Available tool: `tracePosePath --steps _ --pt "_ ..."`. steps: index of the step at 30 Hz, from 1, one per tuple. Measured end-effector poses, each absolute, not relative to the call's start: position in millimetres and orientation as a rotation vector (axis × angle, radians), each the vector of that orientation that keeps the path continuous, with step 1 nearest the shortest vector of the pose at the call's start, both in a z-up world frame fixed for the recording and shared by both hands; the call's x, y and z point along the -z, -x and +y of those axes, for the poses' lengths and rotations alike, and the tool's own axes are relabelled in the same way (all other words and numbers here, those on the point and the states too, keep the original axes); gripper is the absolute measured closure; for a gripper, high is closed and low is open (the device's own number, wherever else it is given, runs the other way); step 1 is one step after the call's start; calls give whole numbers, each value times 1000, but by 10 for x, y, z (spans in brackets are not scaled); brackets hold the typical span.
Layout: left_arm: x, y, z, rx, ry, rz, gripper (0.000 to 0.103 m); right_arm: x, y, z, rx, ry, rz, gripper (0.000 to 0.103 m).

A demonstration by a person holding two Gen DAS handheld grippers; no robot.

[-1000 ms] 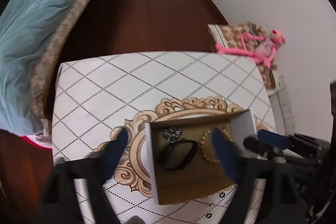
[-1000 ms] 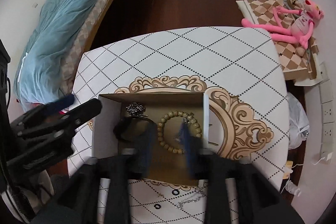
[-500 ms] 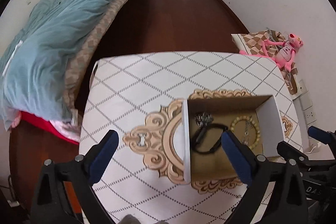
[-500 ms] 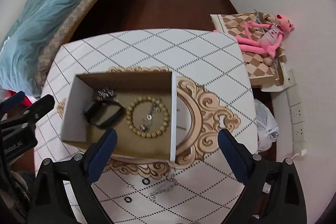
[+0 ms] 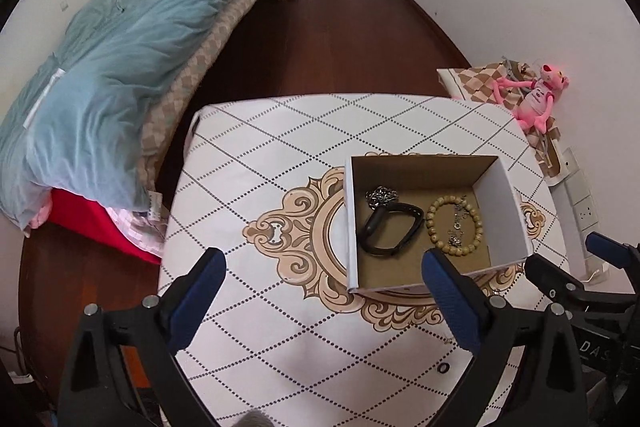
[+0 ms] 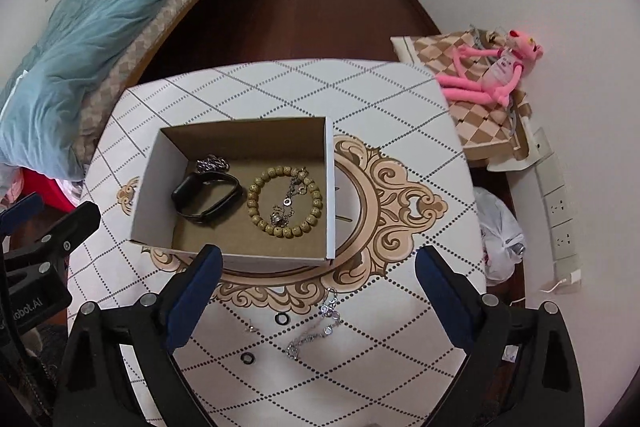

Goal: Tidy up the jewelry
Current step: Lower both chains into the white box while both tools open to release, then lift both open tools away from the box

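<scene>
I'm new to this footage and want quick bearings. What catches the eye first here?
The open cardboard box in the middle of the patterned table, holding a bead bracelet and a black band. A silver chain and small rings lie loose on the table in front of it. A pink plush lies off to the right by the wall.

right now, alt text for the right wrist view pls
An open box on a patterned table holds a bead bracelet and black band. A silver chain and small rings lie before it, between the open right gripper fingers.
</scene>
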State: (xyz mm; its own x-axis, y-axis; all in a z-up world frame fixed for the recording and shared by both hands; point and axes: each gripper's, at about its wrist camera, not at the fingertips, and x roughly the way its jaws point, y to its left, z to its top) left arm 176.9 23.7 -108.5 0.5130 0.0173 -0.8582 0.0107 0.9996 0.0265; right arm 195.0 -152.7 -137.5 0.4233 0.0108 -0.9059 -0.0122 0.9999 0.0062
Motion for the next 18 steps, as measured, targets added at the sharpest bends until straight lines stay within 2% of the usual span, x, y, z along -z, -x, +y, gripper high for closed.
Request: tracePosePath --steps 18 --pt "420 -1113 202 -21 5 891 3 406 -1173 -1689 57 -11 882 5"
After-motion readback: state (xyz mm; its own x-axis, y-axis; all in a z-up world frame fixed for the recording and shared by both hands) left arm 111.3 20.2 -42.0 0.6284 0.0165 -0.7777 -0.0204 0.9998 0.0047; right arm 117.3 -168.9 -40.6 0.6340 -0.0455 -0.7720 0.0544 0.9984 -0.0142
